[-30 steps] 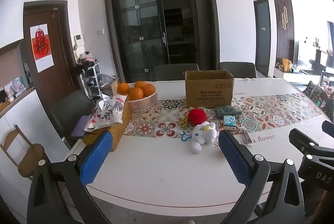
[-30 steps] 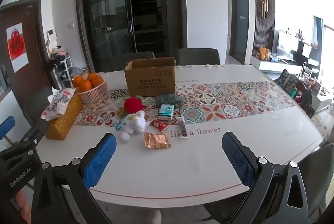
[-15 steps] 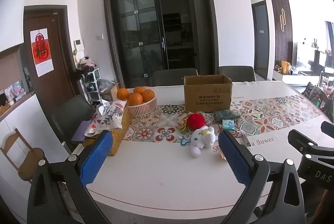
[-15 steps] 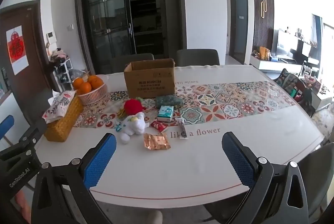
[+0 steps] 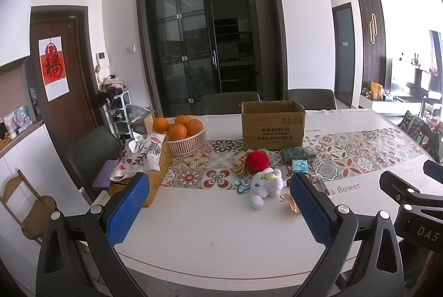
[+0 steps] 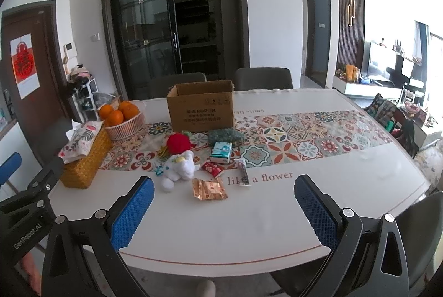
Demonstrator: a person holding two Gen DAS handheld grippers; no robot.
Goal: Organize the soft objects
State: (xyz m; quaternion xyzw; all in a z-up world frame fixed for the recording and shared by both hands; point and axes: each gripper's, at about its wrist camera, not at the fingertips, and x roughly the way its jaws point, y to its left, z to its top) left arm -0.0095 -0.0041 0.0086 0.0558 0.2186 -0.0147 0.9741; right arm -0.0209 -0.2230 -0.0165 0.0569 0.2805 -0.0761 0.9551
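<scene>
A white plush toy (image 5: 265,184) (image 6: 178,169) lies on the white table, with a red pompom toy (image 5: 257,160) (image 6: 178,143) just behind it. A dark green soft pouch (image 5: 297,153) (image 6: 226,137) lies in front of an open cardboard box (image 5: 272,123) (image 6: 201,105). A tissue pack (image 5: 300,166) (image 6: 221,151) lies beside the pouch. My left gripper (image 5: 218,205) is open and empty, over the near table edge. My right gripper (image 6: 224,207) is open and empty, also short of the objects.
A basket of oranges (image 5: 186,135) (image 6: 124,121) and a wicker tissue box (image 5: 144,164) (image 6: 83,155) stand at the left. Snack packets (image 6: 209,188) lie near the plush. Chairs (image 6: 263,78) stand behind the table and one (image 6: 423,216) at the near right.
Both grippers have risen and tilted up slightly, so the table and objects sit lower in view. Nothing on the table has moved.
</scene>
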